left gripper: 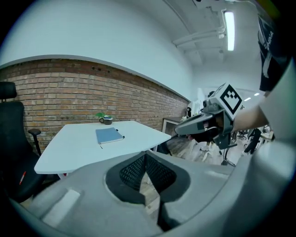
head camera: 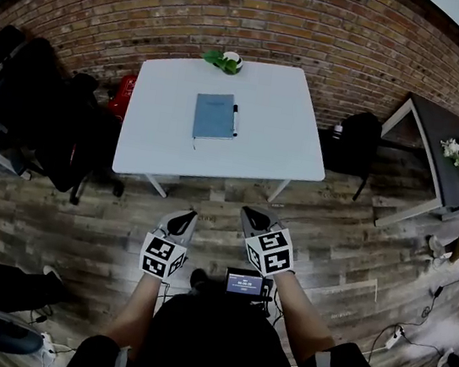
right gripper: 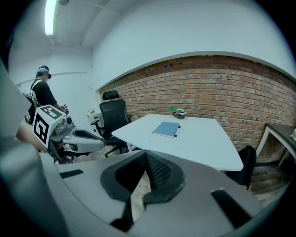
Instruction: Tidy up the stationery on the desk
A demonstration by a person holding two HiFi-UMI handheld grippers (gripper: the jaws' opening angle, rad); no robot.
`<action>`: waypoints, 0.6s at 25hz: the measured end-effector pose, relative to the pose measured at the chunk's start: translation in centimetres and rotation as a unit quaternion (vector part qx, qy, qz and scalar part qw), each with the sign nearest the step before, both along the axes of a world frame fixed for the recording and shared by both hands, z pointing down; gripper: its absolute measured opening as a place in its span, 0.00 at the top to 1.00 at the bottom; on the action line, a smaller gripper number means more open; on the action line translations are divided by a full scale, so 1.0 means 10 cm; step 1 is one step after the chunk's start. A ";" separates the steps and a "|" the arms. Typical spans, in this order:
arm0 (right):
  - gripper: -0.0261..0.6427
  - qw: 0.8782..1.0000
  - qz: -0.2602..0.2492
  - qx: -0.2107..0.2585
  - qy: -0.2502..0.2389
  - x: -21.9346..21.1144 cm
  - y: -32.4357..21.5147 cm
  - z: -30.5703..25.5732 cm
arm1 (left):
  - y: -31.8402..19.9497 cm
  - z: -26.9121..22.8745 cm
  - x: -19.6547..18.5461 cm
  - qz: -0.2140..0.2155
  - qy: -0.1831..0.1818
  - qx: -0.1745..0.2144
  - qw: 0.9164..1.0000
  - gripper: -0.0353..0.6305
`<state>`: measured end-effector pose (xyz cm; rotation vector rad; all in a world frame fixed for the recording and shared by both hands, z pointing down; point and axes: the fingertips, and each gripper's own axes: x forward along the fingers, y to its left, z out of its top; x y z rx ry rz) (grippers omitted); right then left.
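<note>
A white desk [head camera: 260, 153] stands ahead of me on the wood floor. A blue notebook [head camera: 216, 116] lies closed on it, with a black pen [head camera: 235, 120] along its right edge and a thin short item [head camera: 194, 143] off its near left corner. Both gripper views show the notebook [left gripper: 109, 135] [right gripper: 166, 129] and the pen [left gripper: 120, 134] [right gripper: 176, 131] from afar. My left gripper [head camera: 188, 214] [left gripper: 146, 157] and right gripper [head camera: 249, 214] [right gripper: 145, 157] hover side by side short of the desk's near edge. Both are shut and hold nothing.
A mug with a green plant [head camera: 224, 60] sits at the desk's far edge. A black office chair [head camera: 44, 108] and a red object [head camera: 124, 94] stand left of the desk, a black backpack [head camera: 355, 142] and another desk [head camera: 438, 158] to its right. A person [right gripper: 42, 92] stands far left.
</note>
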<state>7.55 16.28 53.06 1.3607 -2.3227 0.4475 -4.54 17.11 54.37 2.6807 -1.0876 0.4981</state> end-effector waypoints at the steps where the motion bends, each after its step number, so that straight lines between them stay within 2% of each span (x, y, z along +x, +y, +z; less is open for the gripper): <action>1: 0.95 1.000 0.000 0.001 -0.001 0.00 0.01 0.00 | 0.02 0.01 0.00 -0.001 -0.002 -0.001 1.000 0.93; 15: 0.95 1.000 0.000 0.008 0.002 0.15 0.03 0.00 | 0.00 -0.06 0.13 -0.012 -0.006 0.017 1.000 0.93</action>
